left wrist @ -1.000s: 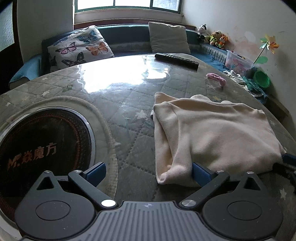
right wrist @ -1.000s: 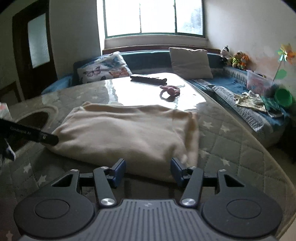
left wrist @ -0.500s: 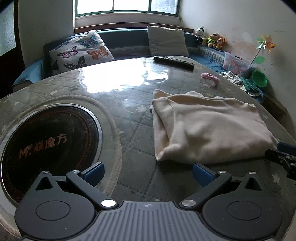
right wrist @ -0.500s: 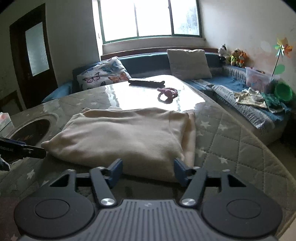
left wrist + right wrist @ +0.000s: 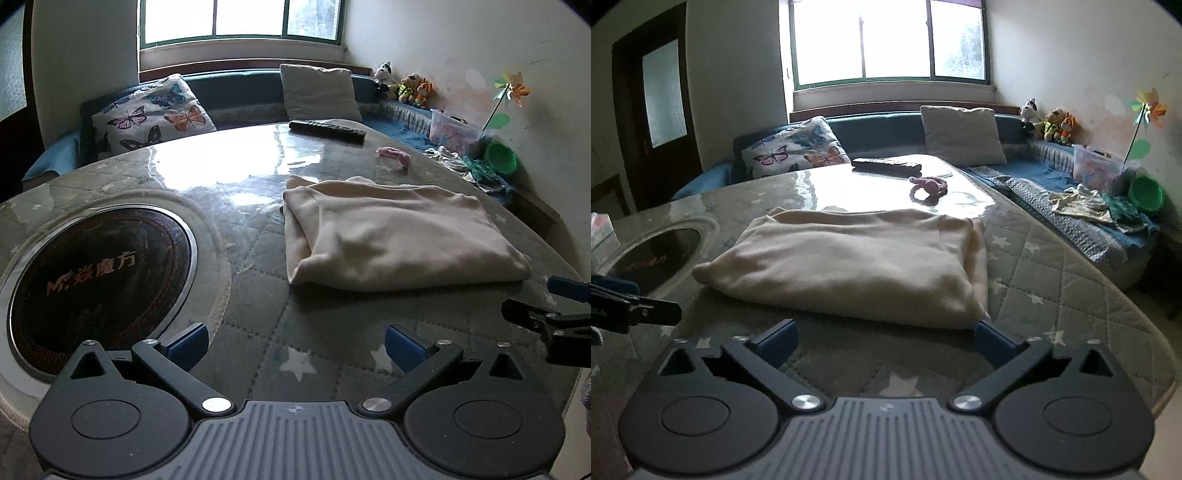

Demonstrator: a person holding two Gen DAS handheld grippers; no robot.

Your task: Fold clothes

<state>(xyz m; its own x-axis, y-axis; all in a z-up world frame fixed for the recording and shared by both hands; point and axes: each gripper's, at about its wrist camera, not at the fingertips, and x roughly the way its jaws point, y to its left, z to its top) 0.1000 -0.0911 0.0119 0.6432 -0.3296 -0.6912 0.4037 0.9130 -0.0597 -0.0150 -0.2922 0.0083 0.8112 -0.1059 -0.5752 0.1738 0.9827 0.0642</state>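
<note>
A cream garment [image 5: 399, 236] lies folded into a flat rectangle on the quilted table [image 5: 258, 302]; it also shows in the right wrist view [image 5: 849, 266]. My left gripper [image 5: 295, 347] is open and empty, a short way in front of the garment's near left corner. My right gripper [image 5: 886, 339] is open and empty, close to the garment's near edge, its right fingertip just by the cloth's corner. The right gripper also shows at the right edge of the left wrist view [image 5: 546, 310], and the left gripper at the left edge of the right wrist view [image 5: 624, 310].
A round dark induction cooktop [image 5: 96, 280] is set into the table at the left. A remote control [image 5: 327, 129] and a pink toy [image 5: 395, 155] lie at the far side. A cushioned bench with pillows [image 5: 151, 114], a plastic box [image 5: 454, 133] and a green bowl [image 5: 500, 158] surrounds the table.
Both grippers have pulled back from the garment toward the table's near edge and the right one has opened wider. The folded garment has stayed in place.
</note>
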